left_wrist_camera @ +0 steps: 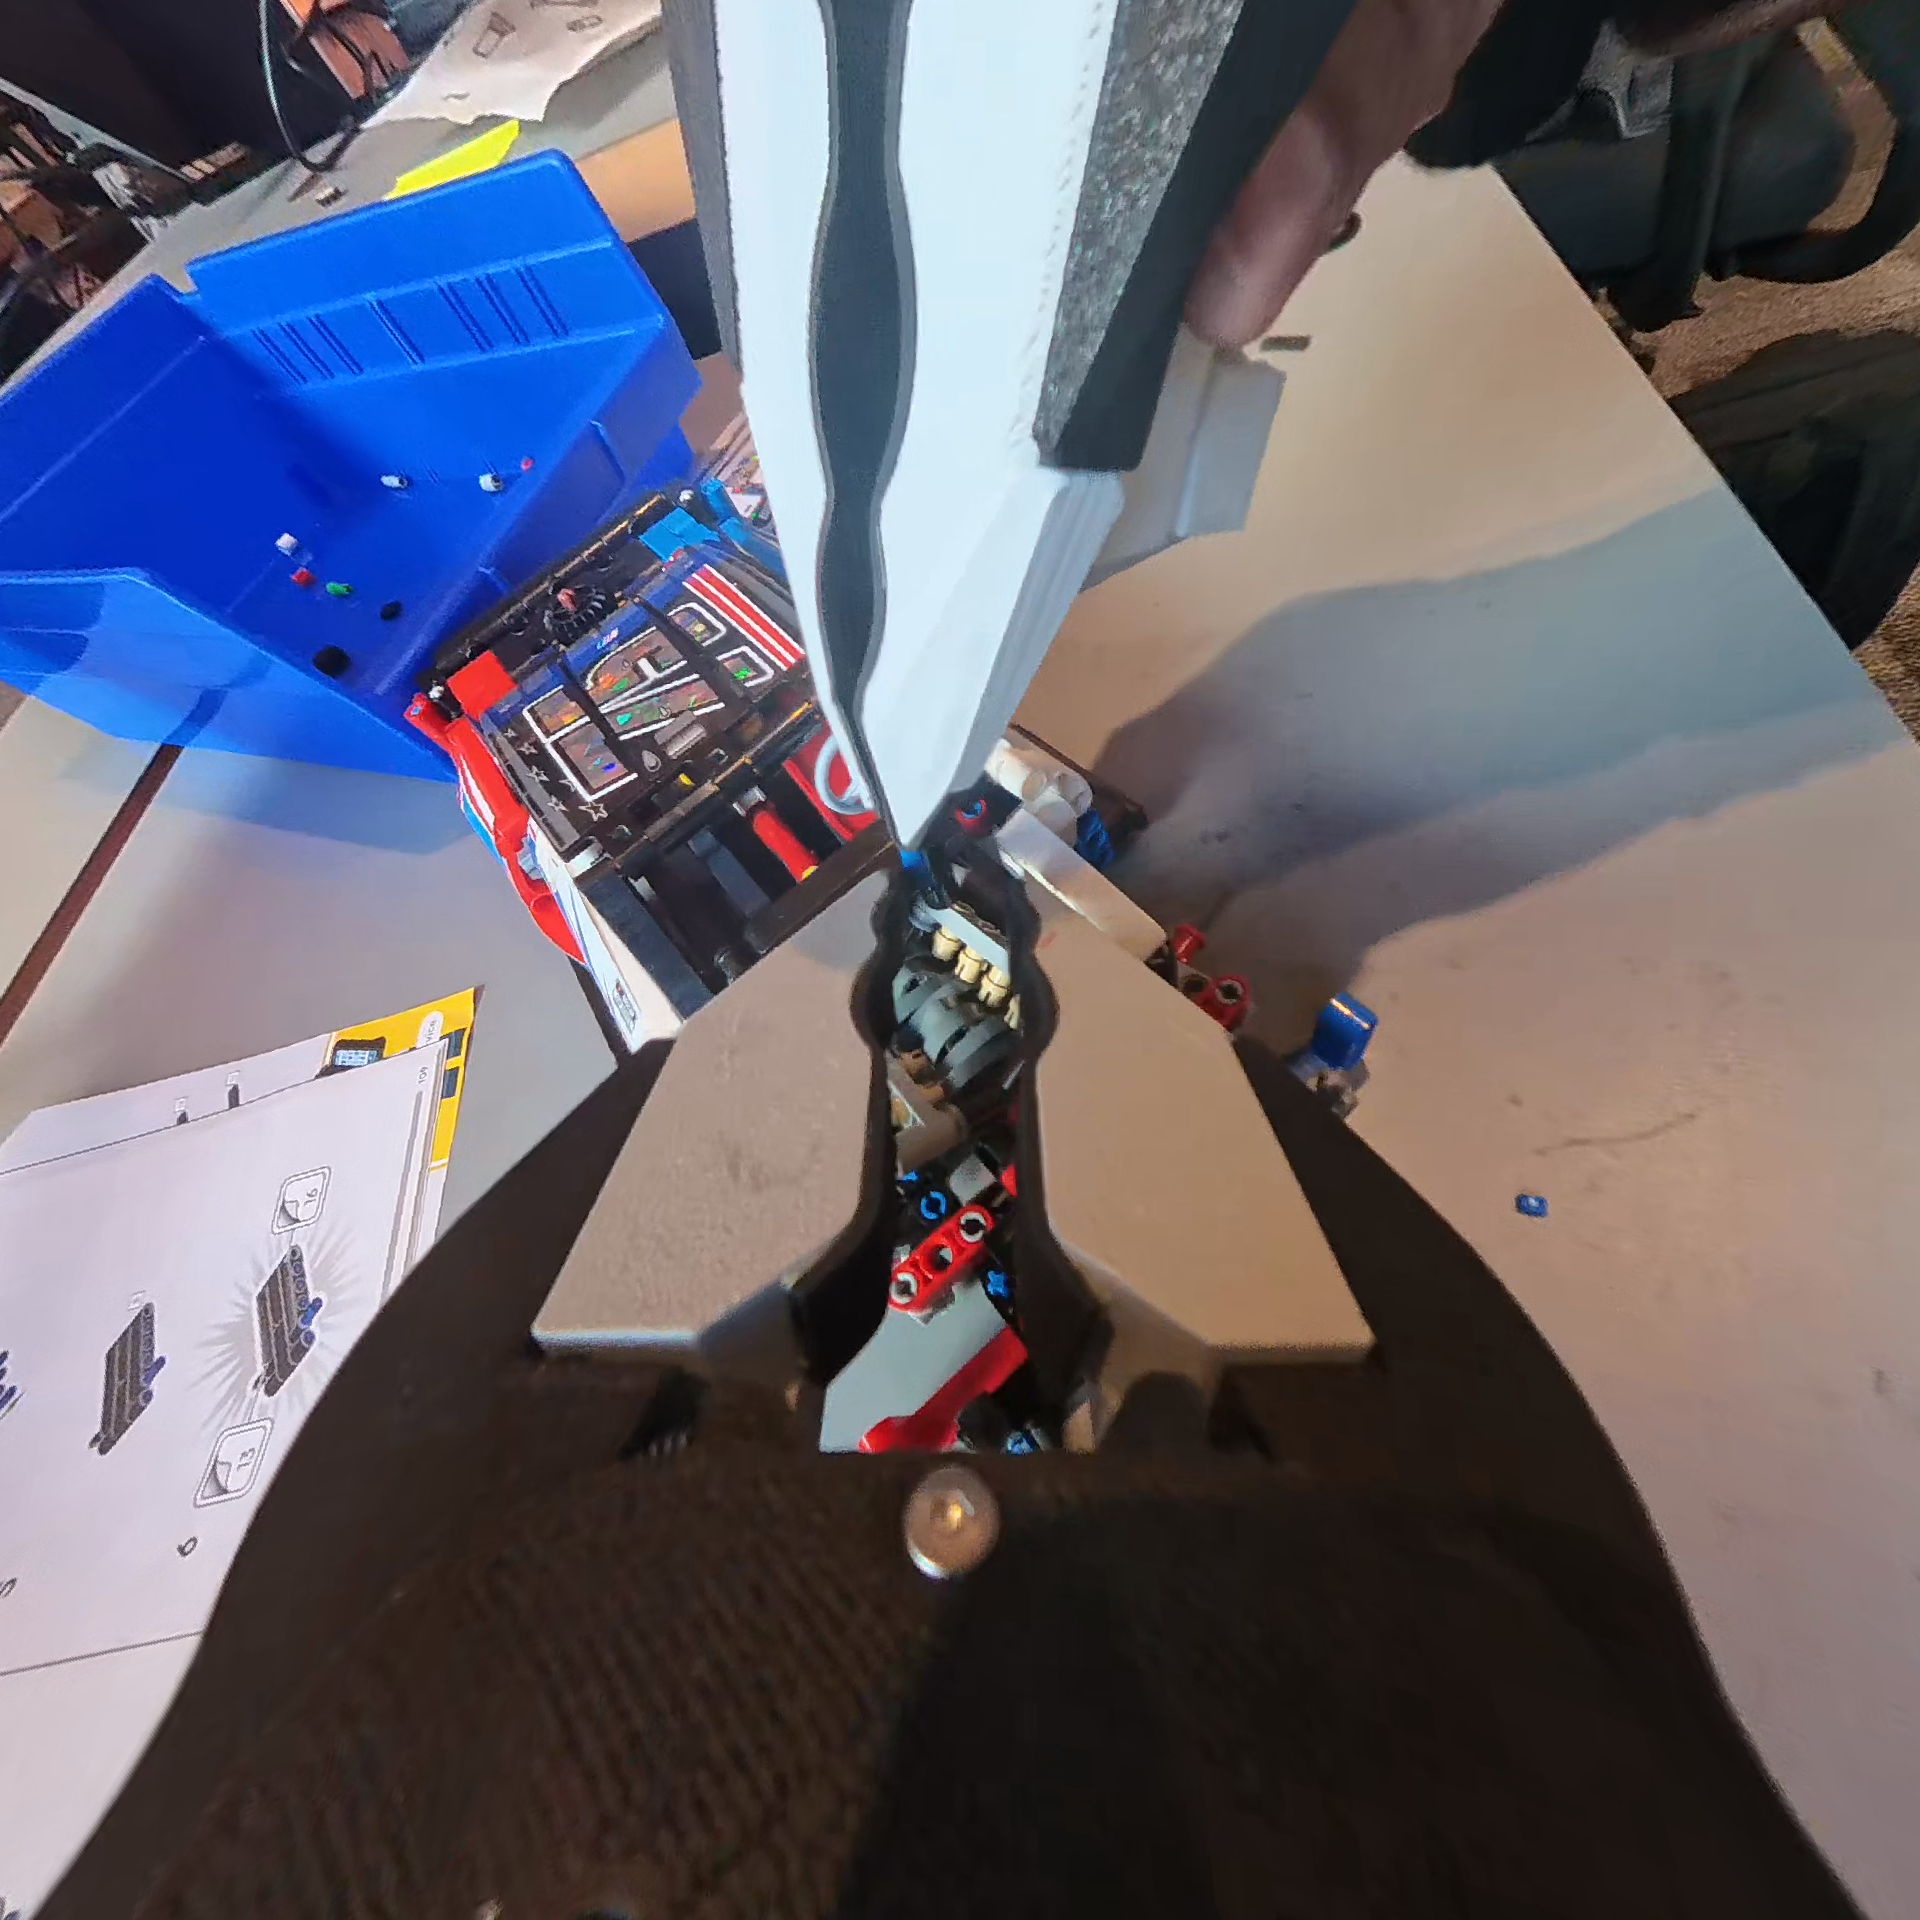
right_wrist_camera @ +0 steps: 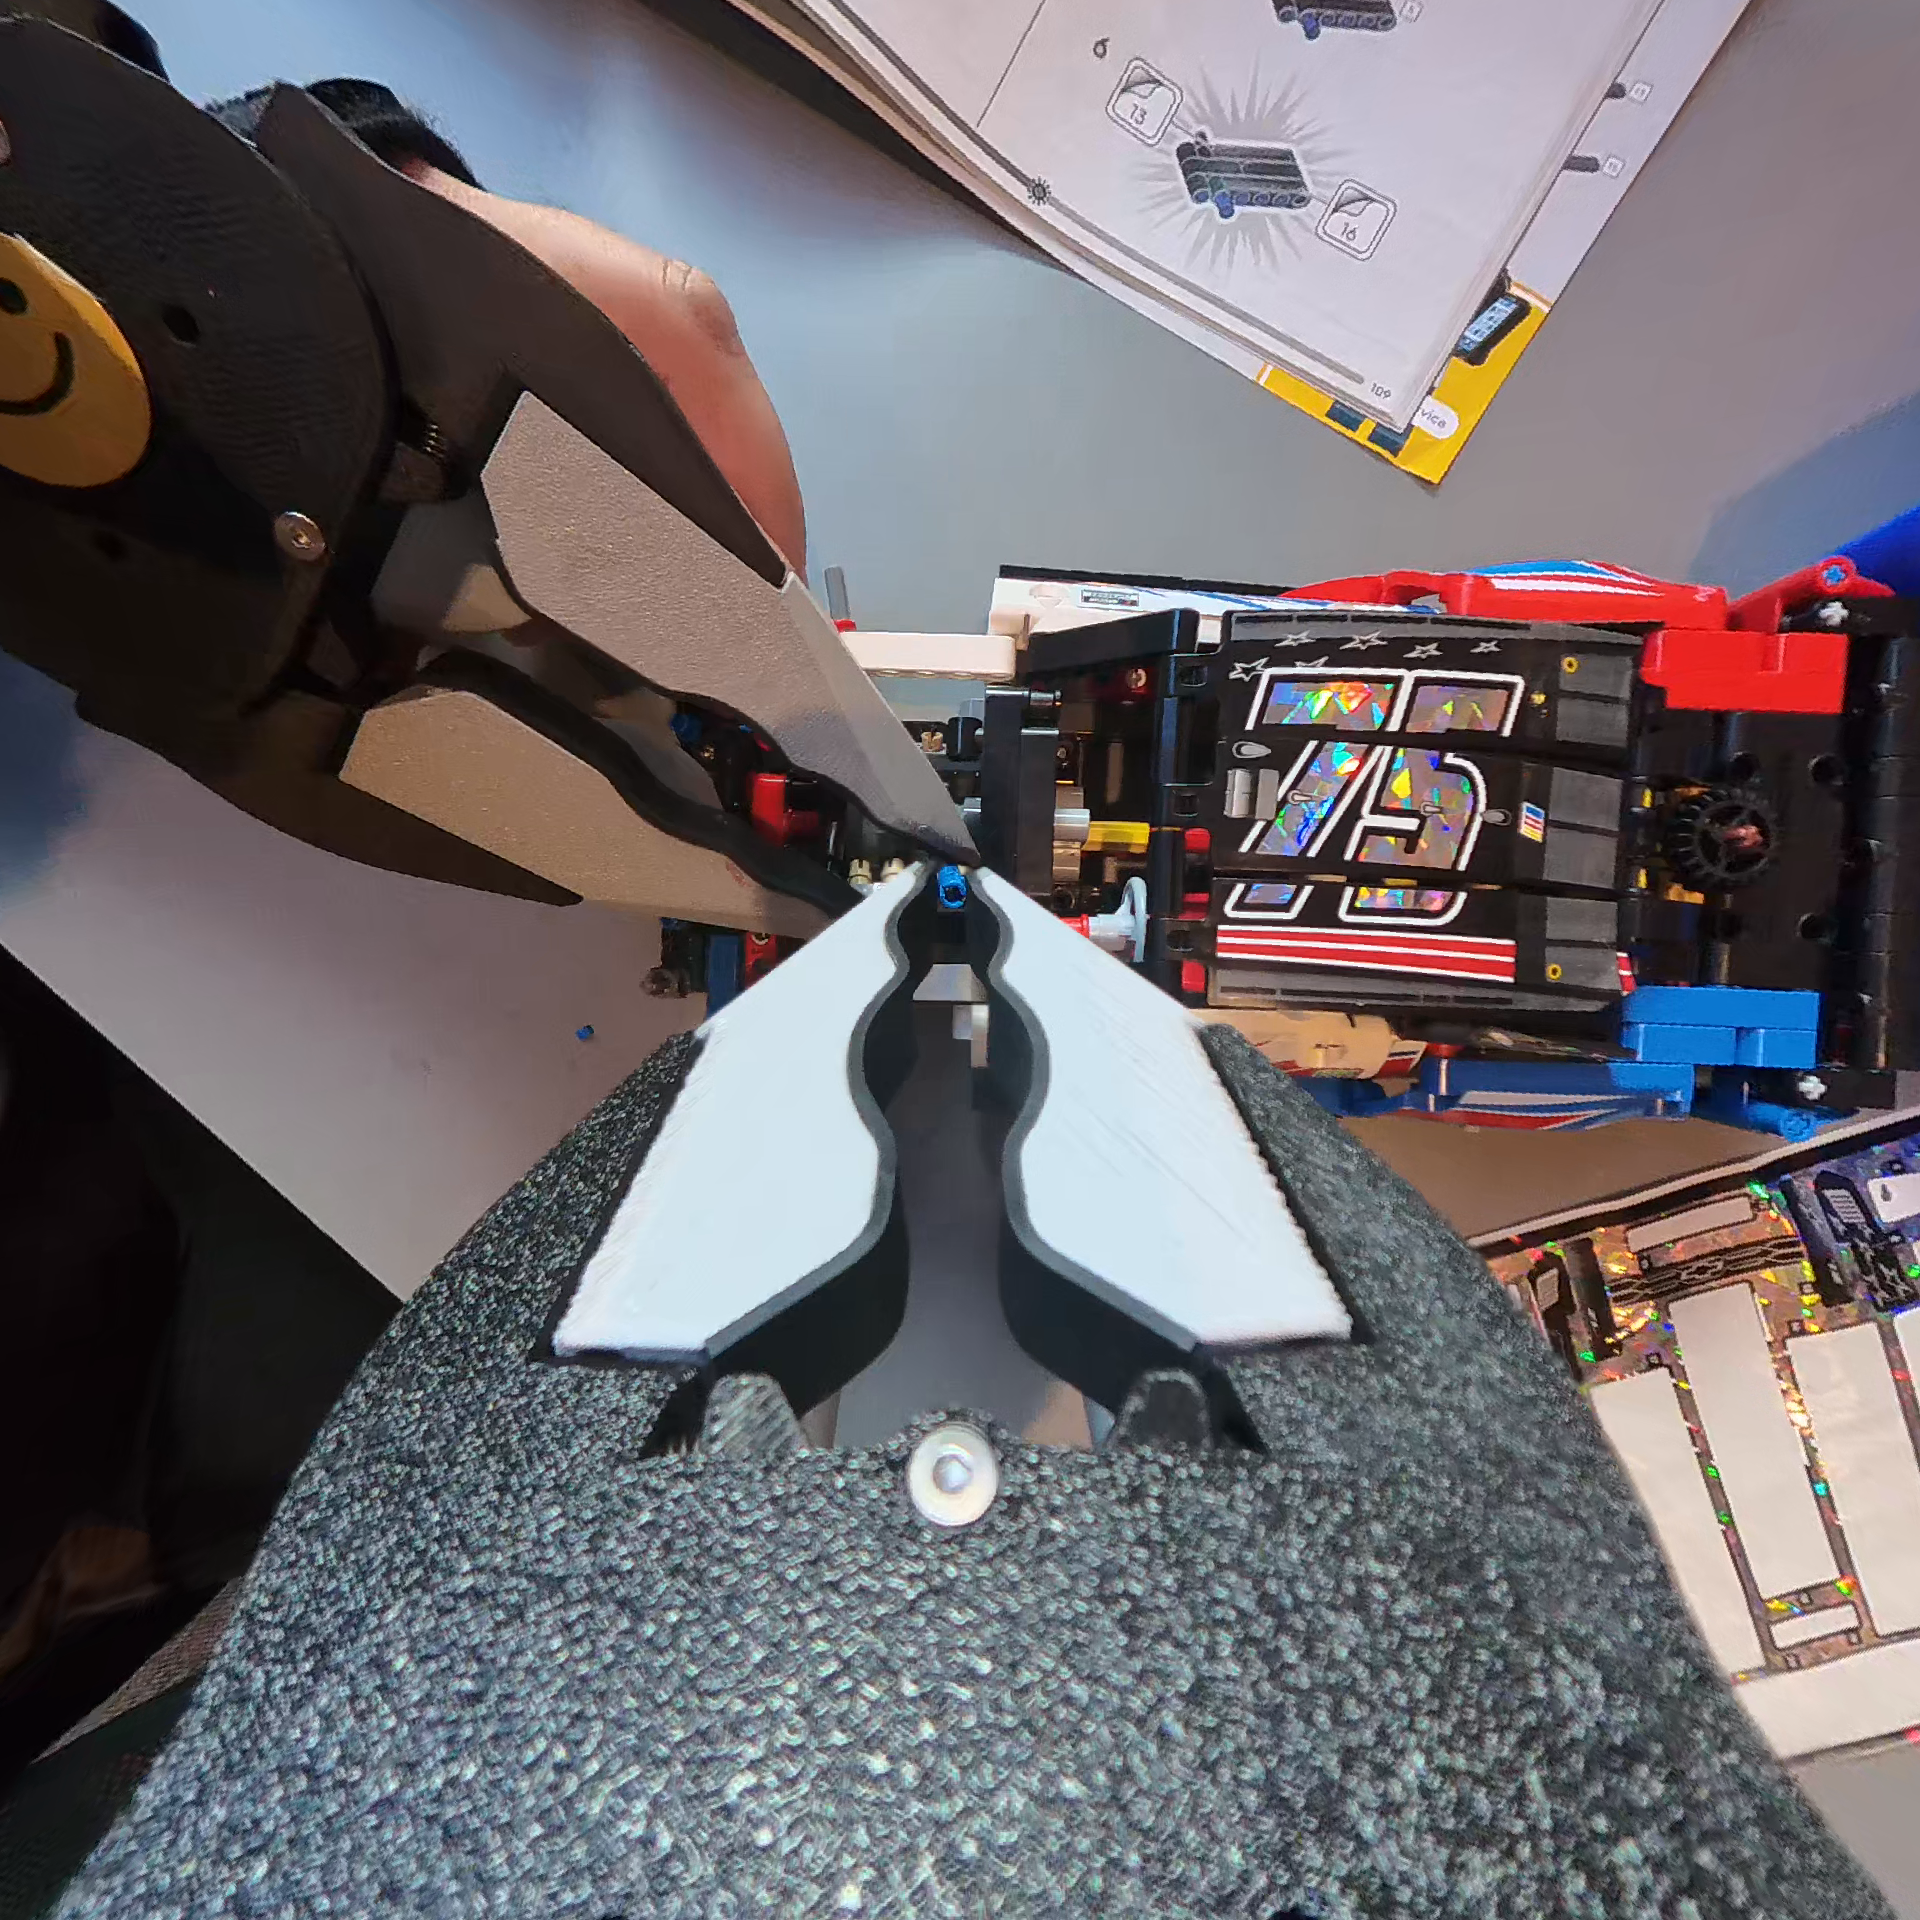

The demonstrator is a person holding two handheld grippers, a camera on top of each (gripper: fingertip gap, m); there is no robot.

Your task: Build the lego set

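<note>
A black, red and blue lego car [left_wrist_camera: 644, 707] lies on the grey table and also shows in the right wrist view [right_wrist_camera: 1403, 810]. Its bare grey and red frame end [left_wrist_camera: 951, 1247] sits between the grey fingers of my left gripper [left_wrist_camera: 951, 894], which is shut on it. My right gripper [right_wrist_camera: 949, 883] has white fingers and is shut on a small blue pin [right_wrist_camera: 949, 890], held at the frame right by the left gripper's tips [right_wrist_camera: 914, 847]. In the left wrist view the right gripper [left_wrist_camera: 904, 831] comes down from above with the blue pin [left_wrist_camera: 914, 860] at its tip.
A blue parts bin [left_wrist_camera: 312, 468] with several small pieces stands behind the car. The open instruction booklet [left_wrist_camera: 208, 1299] lies at the left and also shows in the right wrist view [right_wrist_camera: 1299, 156]. A shiny sticker sheet [right_wrist_camera: 1714, 1403] lies beside the car. Small blue loose pieces [left_wrist_camera: 1529, 1205] lie at the right. Only a small space, under 4 cm, lies between the two pairs of fingers.
</note>
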